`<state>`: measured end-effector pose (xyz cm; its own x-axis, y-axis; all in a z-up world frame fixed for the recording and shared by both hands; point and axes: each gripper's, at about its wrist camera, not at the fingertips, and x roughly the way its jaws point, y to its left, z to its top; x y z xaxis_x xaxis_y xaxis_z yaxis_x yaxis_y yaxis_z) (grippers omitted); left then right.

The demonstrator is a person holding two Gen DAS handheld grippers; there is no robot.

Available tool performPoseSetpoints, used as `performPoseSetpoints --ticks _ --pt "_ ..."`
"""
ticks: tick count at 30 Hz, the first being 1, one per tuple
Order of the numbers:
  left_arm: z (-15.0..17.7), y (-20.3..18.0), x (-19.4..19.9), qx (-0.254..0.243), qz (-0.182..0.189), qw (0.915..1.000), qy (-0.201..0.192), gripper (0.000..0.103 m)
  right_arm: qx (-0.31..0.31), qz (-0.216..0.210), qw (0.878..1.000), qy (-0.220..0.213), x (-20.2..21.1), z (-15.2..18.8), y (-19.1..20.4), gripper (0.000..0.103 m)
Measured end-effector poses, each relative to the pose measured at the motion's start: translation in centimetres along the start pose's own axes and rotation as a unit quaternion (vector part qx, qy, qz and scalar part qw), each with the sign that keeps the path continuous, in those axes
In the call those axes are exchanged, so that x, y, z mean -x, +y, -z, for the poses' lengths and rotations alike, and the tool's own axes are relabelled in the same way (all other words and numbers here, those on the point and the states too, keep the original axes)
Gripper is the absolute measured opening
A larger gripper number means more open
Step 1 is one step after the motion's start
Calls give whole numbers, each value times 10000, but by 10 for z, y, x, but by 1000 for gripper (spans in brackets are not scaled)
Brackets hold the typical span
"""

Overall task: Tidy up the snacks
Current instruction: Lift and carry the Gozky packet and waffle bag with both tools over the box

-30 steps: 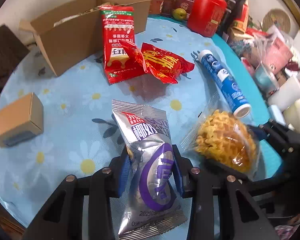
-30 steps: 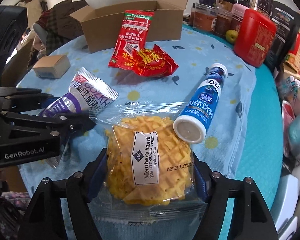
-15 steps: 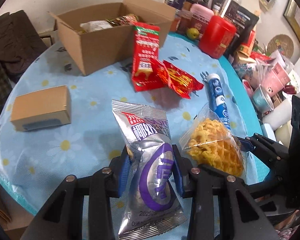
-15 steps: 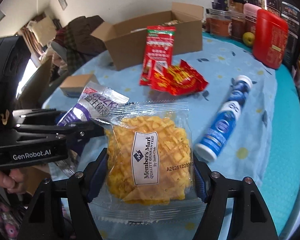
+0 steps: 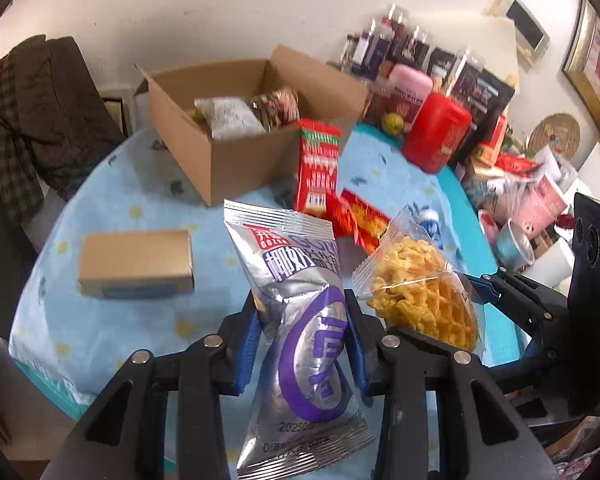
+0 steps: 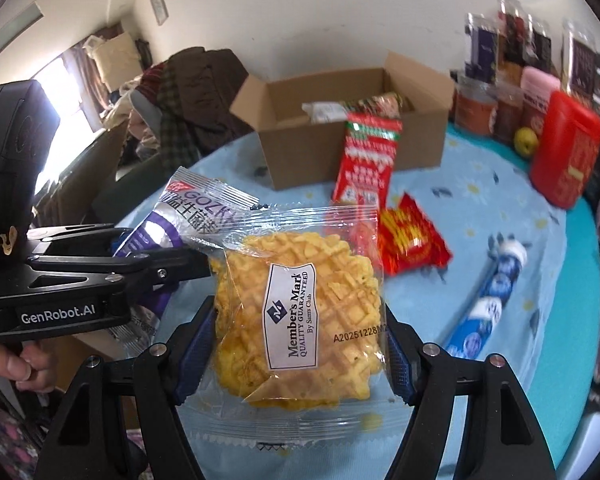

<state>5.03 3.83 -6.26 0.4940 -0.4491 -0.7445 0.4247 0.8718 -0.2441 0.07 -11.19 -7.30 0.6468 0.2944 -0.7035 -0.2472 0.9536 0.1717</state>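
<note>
Silver foil pouch [image 5: 300,320] with purple oval logo, red corner tag and crimped ends sits pinched at its waist between the blue pads of the left gripper [image 5: 302,344], top pointing to 12 o'clock, lifted clear of the table. At 9 o'clock from it, small closed kraft box [image 5: 136,264] lies flat on the light blue daisy tablecloth [image 5: 100,320]. Open cardboard box [image 5: 236,136] at 11 o'clock, far side of table, already has wrapped snacks inside. Tall red packet [image 5: 318,164] leans against that box's front; crumpled red-and-gold wrapper [image 5: 360,220] lies just beside its base. Waffle pack [image 6: 300,312] next: clear plastic, golden grid-pattern waffle, white Member's Mark label, clamped by its sides in the right gripper [image 6: 300,356], also off the table, overlapping the pouch's top edge in the right wrist view. Blue-and-white tube bottle [image 6: 488,300] lies on its side at 3 o'clock from the waffle. Red canister [image 6: 566,152] stands at 2 o'clock by jars at the table's back edge.
</note>
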Motion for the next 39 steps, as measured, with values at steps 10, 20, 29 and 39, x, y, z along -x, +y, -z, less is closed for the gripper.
performPoseSetpoints --ticks 10,20,29,39 --pt "-38 -2 14 -151 7 9984 -540 38 380 134 9983 -432 14 -43 2 74" --pt "-78 -4 22 -339 44 9946 -978 38 677 387 9941 -760 25 -82 3 74" --pt "-118 -11 25 -576 90 9889 -1369 38 544 346 9919 -1097 32 -120 -13 74" --pt "-166 -14 19 -693 85 9831 -1693 37 633 402 9867 -1445 34 -170 -28 73"
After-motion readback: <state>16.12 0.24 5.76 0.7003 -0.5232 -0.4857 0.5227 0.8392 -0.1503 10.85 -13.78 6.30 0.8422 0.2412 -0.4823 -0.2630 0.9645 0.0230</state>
